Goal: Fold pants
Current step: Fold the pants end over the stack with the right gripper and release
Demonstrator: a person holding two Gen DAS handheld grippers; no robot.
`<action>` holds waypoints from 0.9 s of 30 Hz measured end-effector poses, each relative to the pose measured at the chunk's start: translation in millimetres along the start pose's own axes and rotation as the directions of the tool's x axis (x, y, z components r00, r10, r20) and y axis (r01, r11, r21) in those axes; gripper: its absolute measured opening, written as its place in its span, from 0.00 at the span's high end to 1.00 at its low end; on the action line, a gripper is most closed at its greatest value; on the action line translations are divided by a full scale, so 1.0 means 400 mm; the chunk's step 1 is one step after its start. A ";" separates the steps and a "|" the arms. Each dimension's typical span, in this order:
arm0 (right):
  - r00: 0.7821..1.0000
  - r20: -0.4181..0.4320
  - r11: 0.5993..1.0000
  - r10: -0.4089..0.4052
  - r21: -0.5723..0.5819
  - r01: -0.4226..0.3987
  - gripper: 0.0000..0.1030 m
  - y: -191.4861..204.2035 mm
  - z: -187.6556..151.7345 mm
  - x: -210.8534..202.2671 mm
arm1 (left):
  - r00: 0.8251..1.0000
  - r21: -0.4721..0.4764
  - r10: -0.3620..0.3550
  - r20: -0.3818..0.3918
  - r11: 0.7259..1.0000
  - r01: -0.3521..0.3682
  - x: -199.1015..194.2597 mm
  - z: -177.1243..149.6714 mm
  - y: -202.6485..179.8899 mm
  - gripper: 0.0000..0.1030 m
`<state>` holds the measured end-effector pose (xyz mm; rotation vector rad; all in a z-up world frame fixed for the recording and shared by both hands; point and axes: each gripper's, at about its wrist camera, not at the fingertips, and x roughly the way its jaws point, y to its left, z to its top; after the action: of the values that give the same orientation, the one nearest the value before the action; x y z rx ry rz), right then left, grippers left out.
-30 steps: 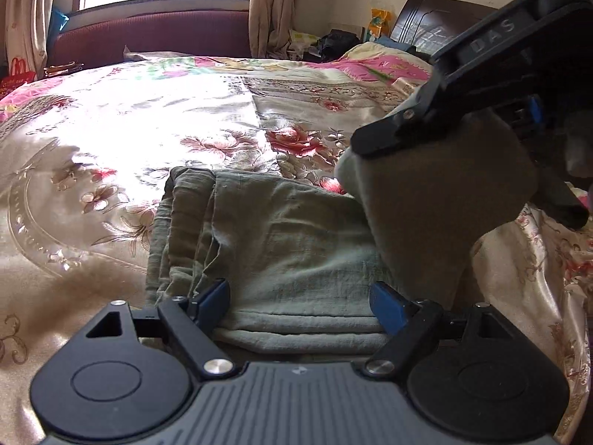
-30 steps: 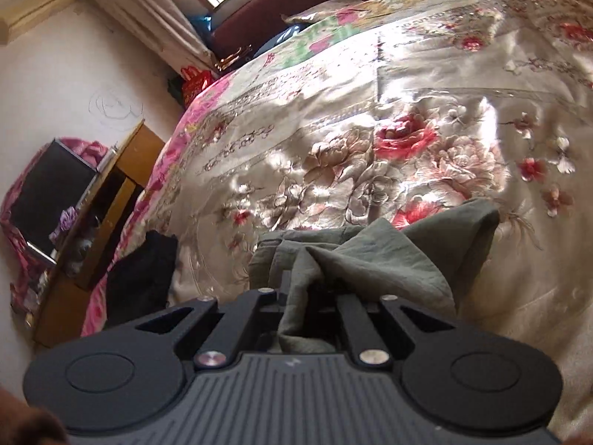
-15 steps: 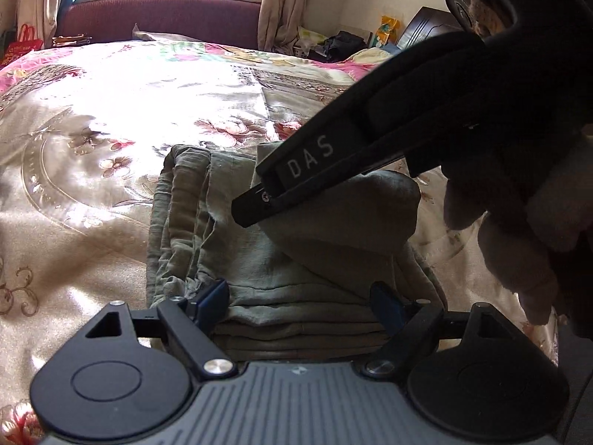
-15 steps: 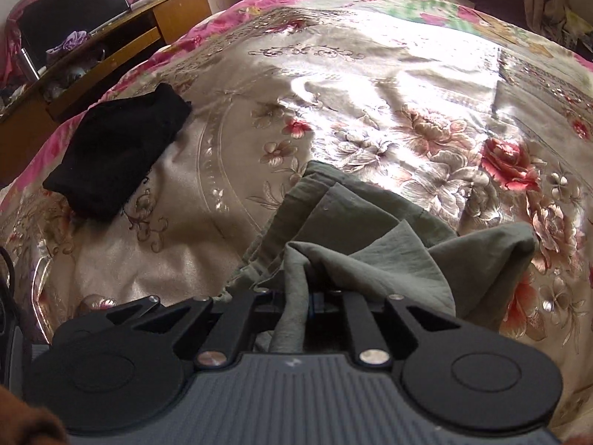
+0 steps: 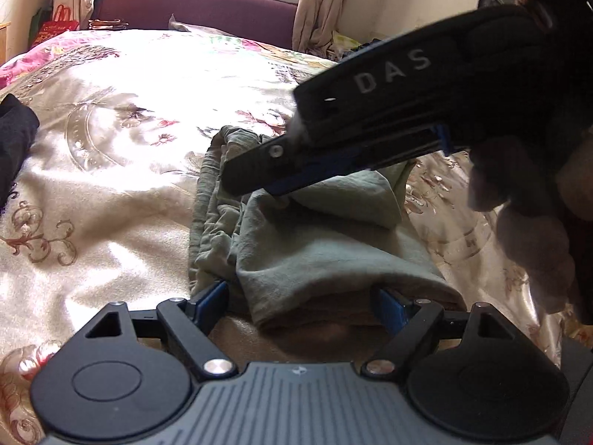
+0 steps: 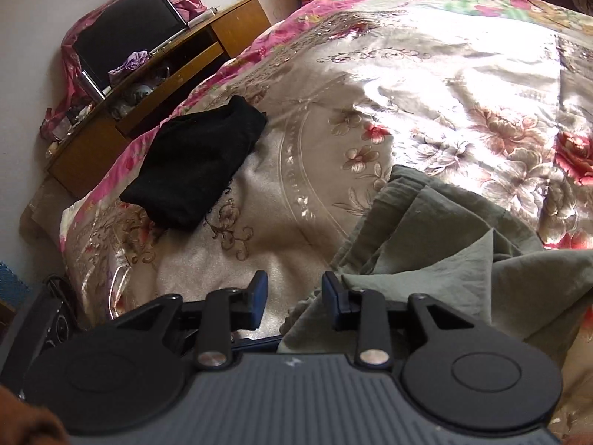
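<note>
1. Right claw (image 6: 294, 298) is mid-release: its jaws are opening, nothing is pinched between the pads, and the cloth only brushes the outer side of one finger. From the left camera it reaches in from the right side, tilted down over the bundle, with "DAS" printed on its side.
2. Left claw (image 5: 302, 306) sits wide, one blue pad on each side of the bundle's near fold. Neither pad squeezes the cloth as far as I can see.
3. Biggest thing around is the bed (image 5: 111, 204), covered in a shiny cream spread with red and pink flowers, sun glaring off it.
4. Next, the wooden desk (image 6: 155, 85) beside the bed, cluttered with small stuff and a dark screen.
5. Then the green pants (image 5: 315, 244), lying on the spread near its front edge as a layered bundle. A loose flap lies across the top and looks a bit rumpled.
6. Smaller: a black garment (image 6: 200, 159) lying by itself near the bed's side edge, well apart from the pants.
7. Smallest bit: the person's hand (image 5: 530, 222) gripping the right claw's handle.
</note>
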<state>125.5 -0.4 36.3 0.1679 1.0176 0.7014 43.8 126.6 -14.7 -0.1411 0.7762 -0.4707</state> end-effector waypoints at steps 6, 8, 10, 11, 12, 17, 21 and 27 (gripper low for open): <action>0.994 0.002 0.994 -0.108 0.020 0.108 0.66 -0.078 -0.051 -0.095 | 1.000 0.013 -0.001 0.004 1.000 0.001 0.015 -0.002 -0.007 0.07; 0.993 -0.025 0.992 -0.119 0.033 0.120 0.66 -0.097 -0.076 -0.113 | 1.000 0.023 0.003 0.003 1.000 -0.003 0.022 -0.003 -0.012 0.07; 0.990 -0.064 0.991 -0.127 0.043 0.130 0.66 -0.112 -0.097 -0.114 | 1.000 0.030 0.004 0.006 1.000 -0.004 0.027 -0.002 -0.017 0.07; 0.988 -0.081 0.989 -0.133 0.048 0.137 0.66 -0.118 -0.107 -0.112 | 1.000 0.032 0.003 0.006 0.999 -0.003 0.031 0.001 -0.019 0.07; 0.987 -0.092 0.989 -0.132 0.055 0.137 0.66 -0.124 -0.117 -0.108 | 1.000 0.033 0.001 0.005 0.999 -0.001 0.034 0.002 -0.015 0.06; 0.986 -0.068 0.982 -0.155 0.094 0.161 0.68 -0.153 -0.095 -0.060 | 1.000 0.033 -0.006 0.010 0.999 0.006 0.003 -0.008 -0.016 0.06; 0.969 -0.003 0.962 -0.246 0.124 0.244 0.68 -0.174 -0.042 -0.045 | 1.000 0.031 -0.015 0.013 0.999 0.015 0.002 -0.011 -0.009 0.05; 0.942 0.165 0.956 -0.292 0.089 0.281 0.68 -0.181 0.127 -0.015 | 1.000 0.043 -0.012 0.009 0.999 0.011 0.010 -0.012 -0.012 0.05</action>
<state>198.5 -50.4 35.8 0.1317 0.8719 0.3804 41.1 120.7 -19.2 -0.1075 0.7558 -0.4969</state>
